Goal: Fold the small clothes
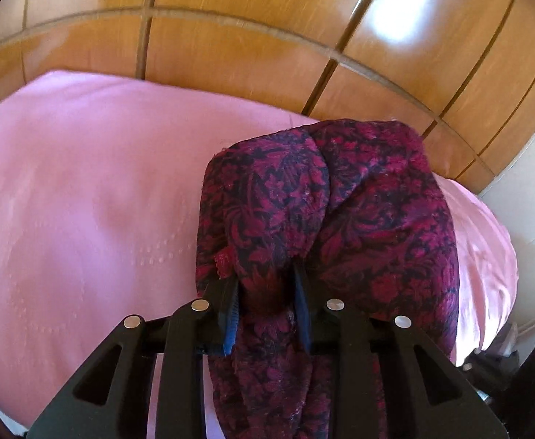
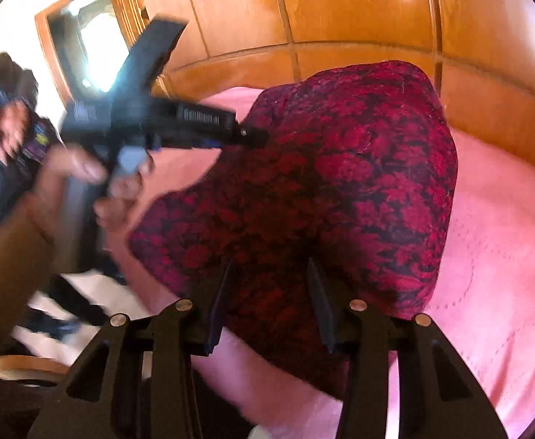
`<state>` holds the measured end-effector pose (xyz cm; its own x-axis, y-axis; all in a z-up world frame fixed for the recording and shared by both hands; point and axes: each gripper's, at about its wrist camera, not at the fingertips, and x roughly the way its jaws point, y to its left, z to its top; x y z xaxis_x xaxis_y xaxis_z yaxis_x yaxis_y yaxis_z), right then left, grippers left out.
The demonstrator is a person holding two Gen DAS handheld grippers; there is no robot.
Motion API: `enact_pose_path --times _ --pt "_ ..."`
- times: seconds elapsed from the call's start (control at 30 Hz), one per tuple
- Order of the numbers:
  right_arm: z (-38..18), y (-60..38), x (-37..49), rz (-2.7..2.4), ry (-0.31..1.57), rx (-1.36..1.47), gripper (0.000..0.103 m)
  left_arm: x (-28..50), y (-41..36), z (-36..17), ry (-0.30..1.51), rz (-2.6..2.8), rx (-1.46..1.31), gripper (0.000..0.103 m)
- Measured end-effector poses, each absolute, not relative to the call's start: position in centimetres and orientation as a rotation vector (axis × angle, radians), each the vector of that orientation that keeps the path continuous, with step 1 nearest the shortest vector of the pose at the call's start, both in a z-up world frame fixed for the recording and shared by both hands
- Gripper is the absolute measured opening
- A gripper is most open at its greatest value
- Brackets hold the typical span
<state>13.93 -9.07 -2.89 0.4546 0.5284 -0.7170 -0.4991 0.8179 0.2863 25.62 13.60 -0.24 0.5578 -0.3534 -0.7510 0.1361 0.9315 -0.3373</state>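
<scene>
Pink bed (image 1: 66, 183): both grippers (image 1: 265, 292) (image 2: 267, 294) clamp floral garment (image 1: 340, 201).

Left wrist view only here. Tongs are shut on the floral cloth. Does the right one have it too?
Observer: Looks so. The floral cloth sits bunched between the fingers of the right tongs, apparently gripped.
Operator: Where does my side hold it?
Observer: In the right wrist view, the left tongs pinch its upper left edge.
Operator: Sagging?
Observer: It spans between both tongs, over the pink bedcover; that view is motion-blurred.
</scene>
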Motion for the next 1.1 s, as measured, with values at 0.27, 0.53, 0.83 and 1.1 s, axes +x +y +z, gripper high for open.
enact_pose_path --times 0.27,0.53,0.83,1.1 --pt "2.7 -14.0 22.2 0.496 0.8 0.157 0.044 24.4 12.7 0.7 0.882 -0.24 -0.21 0.025" --pt "-0.6 -8.8 33.0 0.378 0.937 0.046 0.045 24.3 12.8 -0.8 0.867 -0.196 -0.179 0.029" --pt "-3.9 -9.0 34.6 0.362 0.958 0.054 0.063 23.3 12.5 -1.1 0.815 -0.142 -0.177 0.037" --pt "-1.7 -12.4 30.0 0.409 0.845 0.212 0.099 21.7 12.1 -0.1 0.791 -0.049 -0.109 0.054"
